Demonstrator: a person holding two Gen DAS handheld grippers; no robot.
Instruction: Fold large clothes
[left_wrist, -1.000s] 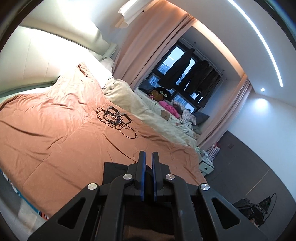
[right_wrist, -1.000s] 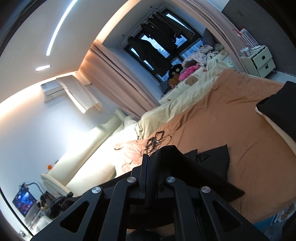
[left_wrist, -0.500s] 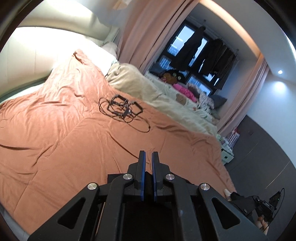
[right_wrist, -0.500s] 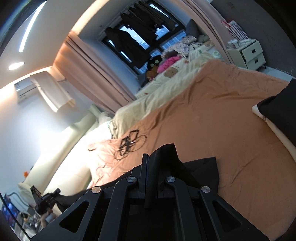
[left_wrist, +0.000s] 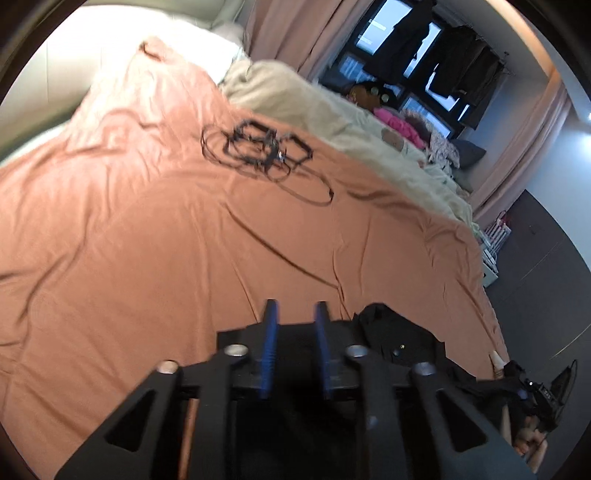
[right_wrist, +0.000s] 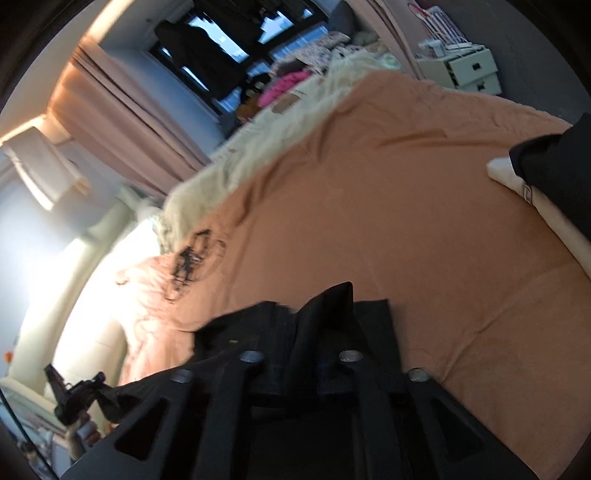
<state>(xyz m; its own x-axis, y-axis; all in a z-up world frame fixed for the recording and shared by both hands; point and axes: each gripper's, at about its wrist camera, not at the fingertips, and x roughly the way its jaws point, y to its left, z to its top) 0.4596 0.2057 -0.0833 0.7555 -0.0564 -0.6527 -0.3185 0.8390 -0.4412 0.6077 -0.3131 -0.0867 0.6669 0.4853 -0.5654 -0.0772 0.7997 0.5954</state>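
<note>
A black garment lies at the near edge of an orange bedspread. My left gripper is just above it with its blue-padded fingers apart and nothing between them. In the right wrist view the same black garment spreads under the tool, and my right gripper has its jaws a little apart with a raised fold of the black cloth standing between them. The far gripper shows in each view, in the left wrist view and in the right wrist view.
A tangle of black cables lies mid-bed. A cream blanket and soft toys line the far side. A cream pillow with a dark item sits at the right. White drawers stand beyond the bed's foot.
Both grippers have come down toward the bed with the garment. The left jaws have opened and let the cloth go. The right jaws have parted a little around the fold.
</note>
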